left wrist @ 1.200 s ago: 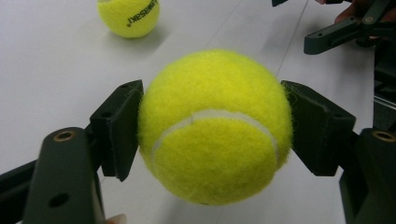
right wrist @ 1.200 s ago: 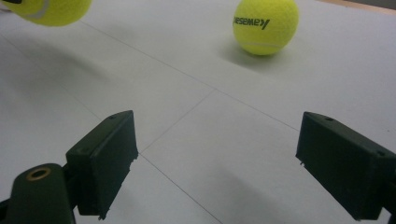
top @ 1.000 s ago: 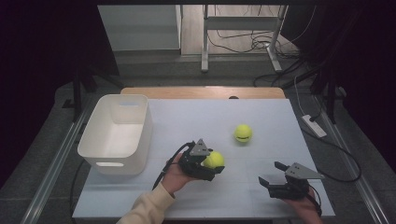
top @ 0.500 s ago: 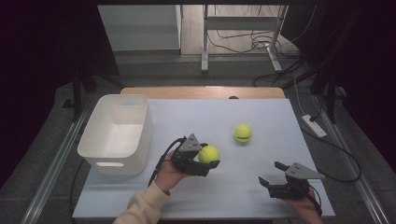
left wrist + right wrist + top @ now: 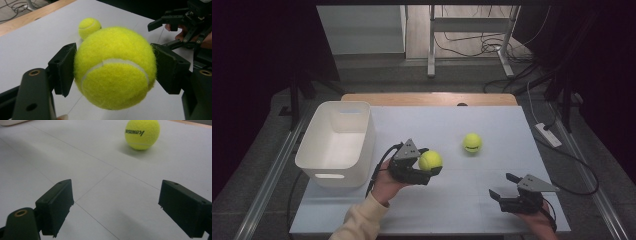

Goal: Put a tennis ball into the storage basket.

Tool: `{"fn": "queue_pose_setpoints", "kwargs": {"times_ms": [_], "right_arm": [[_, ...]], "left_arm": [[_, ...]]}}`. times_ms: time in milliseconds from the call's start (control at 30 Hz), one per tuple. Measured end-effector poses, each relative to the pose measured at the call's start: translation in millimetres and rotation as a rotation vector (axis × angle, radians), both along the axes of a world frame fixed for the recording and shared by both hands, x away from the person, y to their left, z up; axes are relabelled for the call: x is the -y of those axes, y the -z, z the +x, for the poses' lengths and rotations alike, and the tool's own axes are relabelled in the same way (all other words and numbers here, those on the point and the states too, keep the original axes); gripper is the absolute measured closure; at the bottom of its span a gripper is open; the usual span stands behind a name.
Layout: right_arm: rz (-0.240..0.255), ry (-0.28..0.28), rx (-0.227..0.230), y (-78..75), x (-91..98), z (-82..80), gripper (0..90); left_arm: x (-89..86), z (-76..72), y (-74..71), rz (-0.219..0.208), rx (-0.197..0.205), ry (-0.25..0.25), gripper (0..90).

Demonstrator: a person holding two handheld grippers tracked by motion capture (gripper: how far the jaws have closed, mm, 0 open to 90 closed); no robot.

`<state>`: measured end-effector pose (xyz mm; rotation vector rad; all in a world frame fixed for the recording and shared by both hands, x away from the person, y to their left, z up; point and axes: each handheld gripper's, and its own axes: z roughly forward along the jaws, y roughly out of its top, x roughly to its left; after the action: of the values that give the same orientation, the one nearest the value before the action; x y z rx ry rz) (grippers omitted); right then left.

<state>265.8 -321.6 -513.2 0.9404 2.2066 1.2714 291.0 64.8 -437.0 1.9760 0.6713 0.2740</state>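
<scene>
1. The left gripper (image 5: 426,169) has its jaws clamped on a tennis ball (image 5: 430,160), held above the table (image 5: 492,205) beside the white bin (image 5: 319,161).
2. The right gripper (image 5: 508,186) rests wide open, empty.
3. A second tennis ball (image 5: 472,143) lies on the table; judging by this, neither is binned yet.

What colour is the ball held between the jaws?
Bright yellow-green with a white curved seam; the held ball shows best in the left gripper view.
</scene>
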Motion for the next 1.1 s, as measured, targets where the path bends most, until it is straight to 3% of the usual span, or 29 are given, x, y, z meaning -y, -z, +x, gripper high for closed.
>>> {"fn": "queue_pose_setpoints", "kwargs": {"times_ms": [1100], "right_arm": [[-0.002, 0.001, 0.004, -0.3, -0.1, -0.2, 12.3]], "left_arm": [[-28.9, -6.9, -22.8, -0.061, 0.067, -0.062, 26.7]]}}
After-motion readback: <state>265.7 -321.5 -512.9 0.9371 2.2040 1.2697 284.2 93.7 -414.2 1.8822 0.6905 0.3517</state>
